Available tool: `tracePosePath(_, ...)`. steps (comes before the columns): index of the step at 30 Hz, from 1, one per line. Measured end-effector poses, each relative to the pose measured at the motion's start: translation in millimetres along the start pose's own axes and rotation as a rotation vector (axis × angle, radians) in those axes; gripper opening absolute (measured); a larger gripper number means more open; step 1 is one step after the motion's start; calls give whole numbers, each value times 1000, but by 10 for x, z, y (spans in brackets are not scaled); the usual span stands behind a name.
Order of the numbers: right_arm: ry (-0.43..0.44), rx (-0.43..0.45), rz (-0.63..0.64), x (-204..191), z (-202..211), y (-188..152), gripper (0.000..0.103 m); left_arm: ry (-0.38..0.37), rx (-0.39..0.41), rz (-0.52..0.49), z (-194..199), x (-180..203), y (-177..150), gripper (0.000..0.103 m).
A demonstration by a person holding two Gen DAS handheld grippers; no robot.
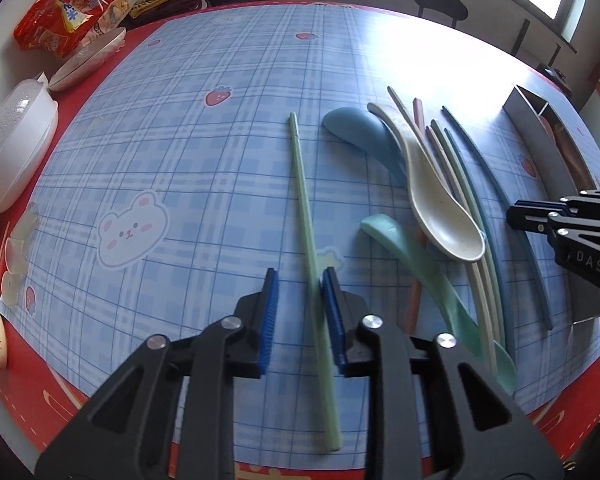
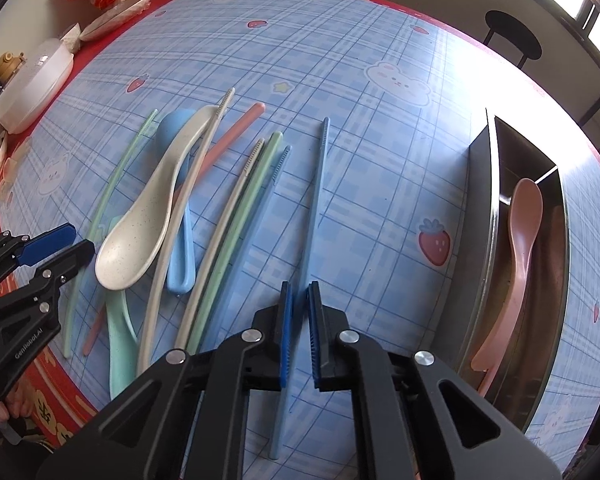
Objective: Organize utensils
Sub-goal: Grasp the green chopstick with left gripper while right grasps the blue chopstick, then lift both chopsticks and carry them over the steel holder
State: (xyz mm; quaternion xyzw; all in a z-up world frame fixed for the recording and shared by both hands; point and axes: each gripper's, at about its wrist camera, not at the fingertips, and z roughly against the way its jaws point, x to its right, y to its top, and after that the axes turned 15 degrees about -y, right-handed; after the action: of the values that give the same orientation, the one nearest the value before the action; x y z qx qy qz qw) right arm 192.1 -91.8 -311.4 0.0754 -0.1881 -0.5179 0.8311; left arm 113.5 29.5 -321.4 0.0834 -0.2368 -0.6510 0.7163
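A light-blue chopstick [image 2: 314, 216] lies on the plaid mat, long axis running straight away from the right gripper [image 2: 299, 332], ridged tip pointing far; the jaws are clamped on its near part, the steel organizer tray [image 2: 478, 216] off to its right; a pale-green chopstick [image 1: 306, 216] lies likewise between the left gripper's [image 1: 299, 316] jaws, one pad touching, the other apart; the spoon pile [image 1: 440, 208] between them.

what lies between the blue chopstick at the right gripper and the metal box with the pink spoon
Only bare tablecloth with a strawberry print, in the right wrist view.
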Motion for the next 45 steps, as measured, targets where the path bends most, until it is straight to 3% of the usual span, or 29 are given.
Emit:
tracePosePath(2, 3, -1, -4, 14, 1, 4, 7, -24, 9, 39, 39, -108, -7, 11)
tracePosePath(6, 8, 2, -4, 21, 0, 9, 7, -154, 27, 163, 89, -369, -11, 11)
tracePosePath(8, 16, 4, -4, 28, -13, 25, 7, -181, 30, 176, 98, -419, -23, 11)
tracePosePath(14, 13, 3, -4, 33, 5, 16, 7, -175, 41, 136, 122, -408, -74, 11)
tracePosePath(25, 16, -5, -34, 40, -8, 29, 7, -189, 28, 209, 119, -482, -40, 11)
tracePosePath(34, 72, 71, -107, 131, 120, -120, 6, -179, 13, 223, 160, -536, -5, 11)
tracePosePath(36, 88, 99, -123, 179, 223, -135, 6, -162, 37, 192, 281, -515, 12, 11)
tracePosePath(45, 148, 185, -236, 525, 724, -356, 6, -246, 142, 150, 1022, -329, 134, 11)
